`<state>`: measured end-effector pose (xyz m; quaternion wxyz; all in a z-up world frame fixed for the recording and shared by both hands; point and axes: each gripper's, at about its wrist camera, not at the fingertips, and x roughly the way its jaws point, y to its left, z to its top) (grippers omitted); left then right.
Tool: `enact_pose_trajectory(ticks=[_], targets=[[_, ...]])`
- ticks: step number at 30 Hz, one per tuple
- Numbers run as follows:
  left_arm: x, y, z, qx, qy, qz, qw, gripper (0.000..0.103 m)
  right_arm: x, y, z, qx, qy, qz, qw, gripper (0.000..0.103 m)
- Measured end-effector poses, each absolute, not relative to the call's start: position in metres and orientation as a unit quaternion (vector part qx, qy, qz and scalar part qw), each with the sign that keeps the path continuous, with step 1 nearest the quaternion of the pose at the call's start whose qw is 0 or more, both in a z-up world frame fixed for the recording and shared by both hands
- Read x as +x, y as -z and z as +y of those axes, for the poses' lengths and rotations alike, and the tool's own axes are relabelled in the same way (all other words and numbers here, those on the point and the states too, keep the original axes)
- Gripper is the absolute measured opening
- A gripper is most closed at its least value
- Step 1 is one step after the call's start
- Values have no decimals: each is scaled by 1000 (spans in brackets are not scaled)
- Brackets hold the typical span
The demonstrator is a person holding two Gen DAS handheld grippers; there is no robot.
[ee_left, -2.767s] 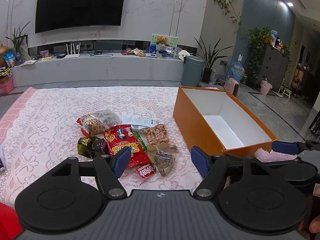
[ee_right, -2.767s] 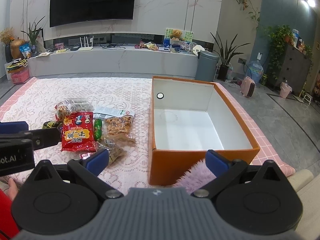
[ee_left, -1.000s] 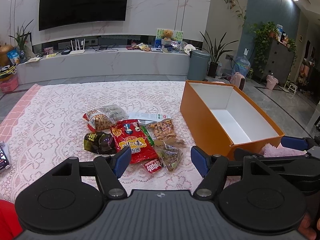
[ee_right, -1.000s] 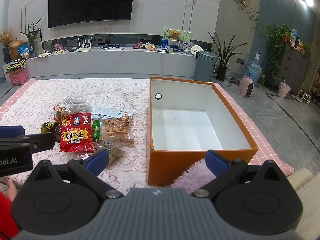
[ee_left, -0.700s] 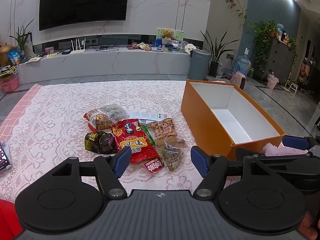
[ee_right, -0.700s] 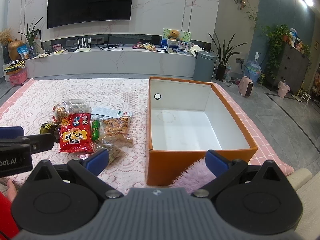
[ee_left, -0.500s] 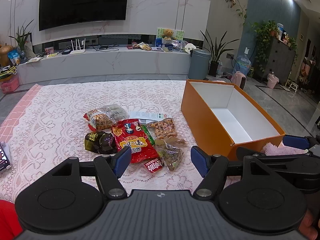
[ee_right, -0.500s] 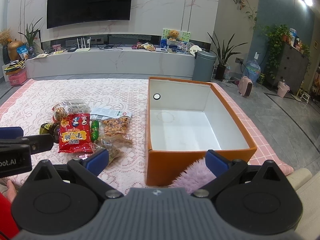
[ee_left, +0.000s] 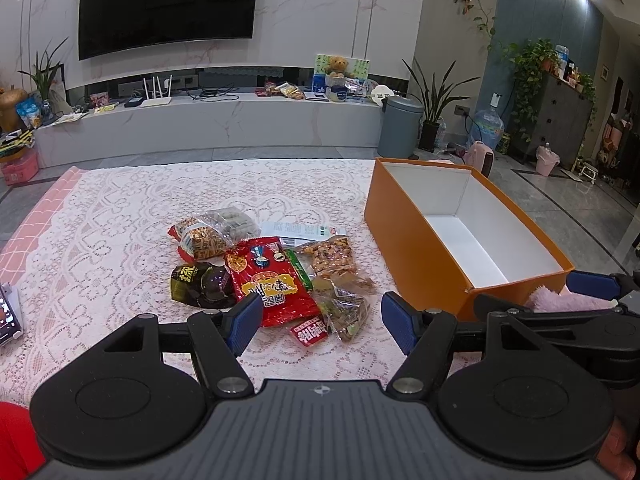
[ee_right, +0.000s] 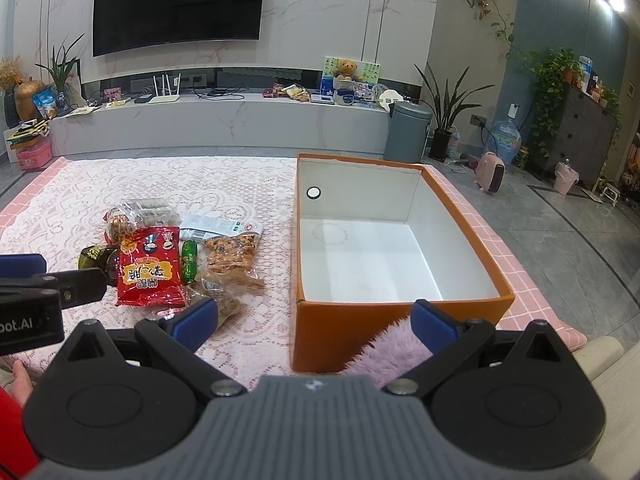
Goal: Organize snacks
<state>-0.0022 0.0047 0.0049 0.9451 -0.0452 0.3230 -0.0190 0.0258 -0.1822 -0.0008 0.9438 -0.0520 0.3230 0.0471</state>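
Observation:
Several snack packets lie in a loose pile on the lace tablecloth [ee_left: 100, 240]: a big red bag [ee_left: 272, 284] [ee_right: 150, 272], a dark green packet [ee_left: 200, 284], a clear nut bag [ee_left: 212, 232] and a peanut pack [ee_left: 330, 258] [ee_right: 232, 254]. To their right stands an orange box [ee_left: 416, 240] [ee_right: 400, 332], white inside with nothing in it. My left gripper [ee_left: 316, 320] hovers open just in front of the pile, holding nothing. My right gripper [ee_right: 314, 322] is open in front of the box's near wall, also with nothing in it.
A fluffy pink cloth [ee_right: 392, 350] lies against the box's near side. A phone [ee_left: 8, 316] rests at the table's left edge. Beyond the table stand a TV console [ee_left: 220, 120], a grey bin [ee_left: 400, 126] and potted plants.
Since the oldest frames both views have shifted slightly, so the pile and box sit a little farther off. Over the last second nothing has visibly moved.

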Motion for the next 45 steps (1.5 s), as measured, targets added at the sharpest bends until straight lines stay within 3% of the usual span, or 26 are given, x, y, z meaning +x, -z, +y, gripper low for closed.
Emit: enact_pose_trajectory(ticks=[8,15,21,30,34,39,45], targets=[[25,-3,31,-56,20,347,936,79,45,9,-169,-33,-102,312,944,98],[51,11,52,-61,9,371,927,79,68,22,-133,-65,-167,305,935,79],[74,28,73,-78,12,390,918,79,93,40,-108,-109,-187,323,921,71],[108,52,94,-97,10,404,910,79,139,80,-90,-100,-183,391,896,69],[113,66,103,-121,7,405,906,85,155,92,-83,-89,-189,414,886,70],[117,82,114,-156,0,411,898,86,165,104,-69,-108,-187,416,883,83],[124,94,120,-190,8,411,892,86,170,114,-62,-123,-179,423,880,84]])
